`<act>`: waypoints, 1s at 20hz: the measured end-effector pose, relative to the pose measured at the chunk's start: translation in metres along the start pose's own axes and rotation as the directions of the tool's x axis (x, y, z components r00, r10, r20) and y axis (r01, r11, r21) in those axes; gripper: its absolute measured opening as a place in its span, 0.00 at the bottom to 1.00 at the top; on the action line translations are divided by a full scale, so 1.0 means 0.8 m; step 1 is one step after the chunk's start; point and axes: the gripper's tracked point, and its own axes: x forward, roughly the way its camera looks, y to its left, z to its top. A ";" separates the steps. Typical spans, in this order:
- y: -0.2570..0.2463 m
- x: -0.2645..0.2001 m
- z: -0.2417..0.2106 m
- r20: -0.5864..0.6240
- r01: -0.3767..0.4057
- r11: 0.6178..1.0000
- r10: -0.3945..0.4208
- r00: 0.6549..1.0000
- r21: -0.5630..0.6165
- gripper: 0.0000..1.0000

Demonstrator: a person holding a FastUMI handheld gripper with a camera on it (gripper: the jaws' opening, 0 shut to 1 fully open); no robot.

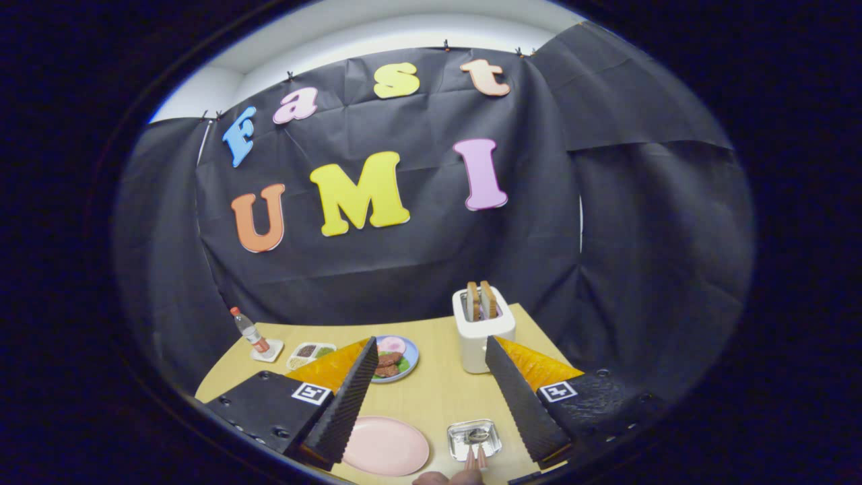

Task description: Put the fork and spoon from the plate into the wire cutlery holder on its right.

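Note:
My gripper (429,342) hangs open above the wooden table (438,391), with nothing between its fingers. Down between the fingers, near their bases, lies a pink plate (385,446) with a bare top. To its right, close to the inner face of the right finger (522,397), stands the small wire cutlery holder (475,438). A spoon bowl (477,435) shows inside it. Two pale pink handles (475,459) stick out of it toward me. I cannot tell which handle belongs to the fork.
A person's hand (448,478) rests just below the holder. A white toaster (481,330) with bread slices stands beyond the right fingertip. A blue plate of food (397,357), a small divided dish (310,353) and a bottle (250,333) sit behind the left finger.

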 end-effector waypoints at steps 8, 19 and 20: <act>-0.005 -0.045 0.015 0.128 0.016 1.000 -0.013 0.992 -0.021 0.96; 0.004 -0.073 0.030 0.166 0.028 0.997 -0.015 0.986 -0.076 0.96; 0.006 -0.075 0.034 0.178 0.030 0.996 -0.015 0.984 -0.084 0.96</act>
